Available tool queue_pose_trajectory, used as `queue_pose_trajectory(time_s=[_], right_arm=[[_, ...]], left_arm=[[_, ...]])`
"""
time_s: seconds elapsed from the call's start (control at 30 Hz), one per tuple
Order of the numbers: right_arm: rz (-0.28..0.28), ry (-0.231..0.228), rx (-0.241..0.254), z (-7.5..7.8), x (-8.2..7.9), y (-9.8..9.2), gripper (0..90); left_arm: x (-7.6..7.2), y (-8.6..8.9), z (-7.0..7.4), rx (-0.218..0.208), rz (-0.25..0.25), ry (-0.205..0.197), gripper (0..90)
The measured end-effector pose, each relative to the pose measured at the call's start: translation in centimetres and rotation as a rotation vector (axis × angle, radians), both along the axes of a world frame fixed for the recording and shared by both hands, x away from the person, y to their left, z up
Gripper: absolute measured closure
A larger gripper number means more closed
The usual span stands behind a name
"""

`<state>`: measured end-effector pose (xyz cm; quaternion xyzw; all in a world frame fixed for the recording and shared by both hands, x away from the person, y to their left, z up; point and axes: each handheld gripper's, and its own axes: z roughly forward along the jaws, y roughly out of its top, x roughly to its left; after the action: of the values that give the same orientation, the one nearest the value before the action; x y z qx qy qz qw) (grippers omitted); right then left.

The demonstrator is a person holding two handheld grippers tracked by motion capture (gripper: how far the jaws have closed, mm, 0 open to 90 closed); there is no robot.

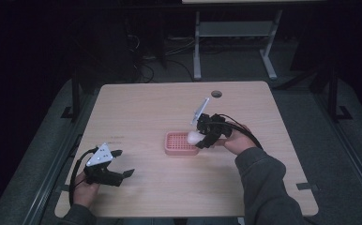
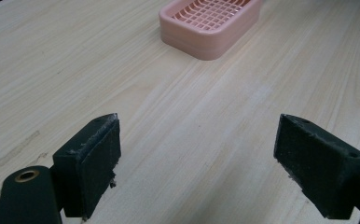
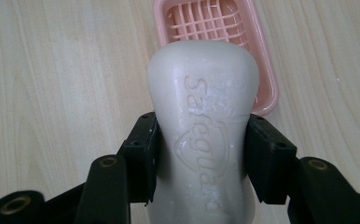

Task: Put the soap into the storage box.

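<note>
Plainly, the soap bar (image 3: 201, 126) could slip out, since it looks smooth and is pinched only across its narrow waist; dropped from above, it might miss the pink soap dish (image 3: 262, 70) or tip it by the rim. The right gripper (image 3: 201, 154) clamps the bar, held over the dish's near end. The left gripper (image 2: 197, 158) rests wide apart on the table (image 2: 192, 102), holding nothing.
</note>
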<state>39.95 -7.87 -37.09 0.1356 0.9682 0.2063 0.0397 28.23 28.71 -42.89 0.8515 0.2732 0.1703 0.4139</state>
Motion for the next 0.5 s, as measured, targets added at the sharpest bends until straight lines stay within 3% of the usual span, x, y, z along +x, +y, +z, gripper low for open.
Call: queue_pose_trajectory(time_s=[0.5], right_arm=[[0.01,0.011,-0.017,0.0,1.6,1.7,48.8]], left_arm=[[0.0,0.0,0.0,0.001,-0.003,-0.003,14.1]])
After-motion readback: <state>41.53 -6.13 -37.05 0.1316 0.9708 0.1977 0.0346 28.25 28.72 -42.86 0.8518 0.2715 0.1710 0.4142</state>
